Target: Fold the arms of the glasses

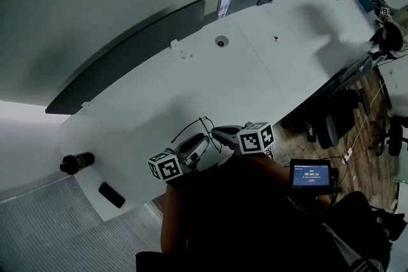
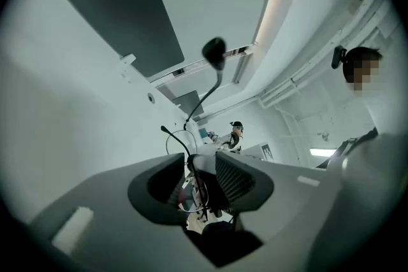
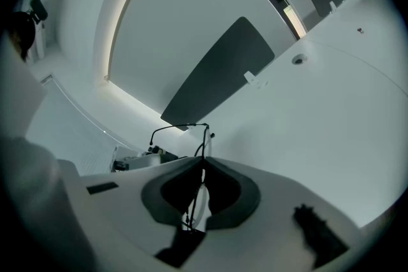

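While the glasses (image 1: 204,130) hang just above the near edge of the white table (image 1: 210,67), I have them between both grippers. My right gripper (image 1: 218,132) is clenched on the thin black wire frame, its jaws pressed together around it. My left gripper (image 1: 203,143) is slack: its jaws stand a little apart, with a lens and some frame wire in the gap, not pinched. One arm (image 2: 213,73) of the glasses rises beyond that gripper's tips and ends in a dark ear piece. Farther off, dark partition panels (image 1: 127,54) line the table's far edge. A black cylinder (image 1: 76,163) and a flat black object (image 1: 111,195) lie at its left end. A small lit screen (image 1: 310,174) sits to my right.
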Tool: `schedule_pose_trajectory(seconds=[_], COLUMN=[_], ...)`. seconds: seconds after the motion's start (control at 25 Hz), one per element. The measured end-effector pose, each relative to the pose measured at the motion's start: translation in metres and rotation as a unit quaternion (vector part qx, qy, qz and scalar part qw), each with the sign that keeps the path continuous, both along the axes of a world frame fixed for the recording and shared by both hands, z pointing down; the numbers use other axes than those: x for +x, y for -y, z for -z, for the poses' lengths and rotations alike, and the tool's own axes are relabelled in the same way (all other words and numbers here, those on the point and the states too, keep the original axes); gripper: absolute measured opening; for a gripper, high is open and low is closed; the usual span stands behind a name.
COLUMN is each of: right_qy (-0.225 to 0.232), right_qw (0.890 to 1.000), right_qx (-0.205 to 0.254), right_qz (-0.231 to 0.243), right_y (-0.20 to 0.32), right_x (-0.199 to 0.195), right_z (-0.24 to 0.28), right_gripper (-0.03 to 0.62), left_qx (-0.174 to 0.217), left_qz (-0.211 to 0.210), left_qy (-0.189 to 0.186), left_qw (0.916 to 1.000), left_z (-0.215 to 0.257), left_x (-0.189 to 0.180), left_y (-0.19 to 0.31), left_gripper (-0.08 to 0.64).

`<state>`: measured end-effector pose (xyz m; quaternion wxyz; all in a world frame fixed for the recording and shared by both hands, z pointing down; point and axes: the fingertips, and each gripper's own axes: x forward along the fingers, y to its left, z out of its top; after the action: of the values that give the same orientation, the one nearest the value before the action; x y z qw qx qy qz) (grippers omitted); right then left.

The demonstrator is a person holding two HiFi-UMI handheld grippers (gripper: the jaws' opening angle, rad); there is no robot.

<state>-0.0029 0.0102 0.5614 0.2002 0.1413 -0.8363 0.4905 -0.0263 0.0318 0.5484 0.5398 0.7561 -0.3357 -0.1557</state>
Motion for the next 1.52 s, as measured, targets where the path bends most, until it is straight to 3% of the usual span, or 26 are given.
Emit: schedule_pose_trajectory(seconds=[0.48, 0.72, 1.0, 1.52], right_qy=[-0.003, -0.008, -0.02, -0.025], right_qw=[1.0, 0.999, 0.998, 0.999], right_qx=[0.018, 0.026, 0.042, 0.02], right_qz=[0.019, 0.027, 0.034, 0.011], right_y=[-0.007, -0.008, -0.009, -0.005], right_x=[-0.004, -0.005, -0.005, -0.003], right_z=[0.004, 0.005, 0.003, -0.003], right_gripper=[0.018, 0.018, 0.018, 0.018], left_qx=[-0.027, -0.032, -0.039, -0.053], left_qz=[-0.007, -0.002, -0.003, 0.022], left_qy=[-0.004, -0.014, -0.016, -0.053], left_qw=[0.9996, 0.9994, 0.9991, 0.9969], left_z=[-0.011, -0.015, -0.018, -0.016], left_x=[0.009, 0.006, 0.009, 0.003], left_y=[0.002, 0.001, 0.001, -0.001], left_gripper=[0.144, 0.063, 0.055, 0.017])
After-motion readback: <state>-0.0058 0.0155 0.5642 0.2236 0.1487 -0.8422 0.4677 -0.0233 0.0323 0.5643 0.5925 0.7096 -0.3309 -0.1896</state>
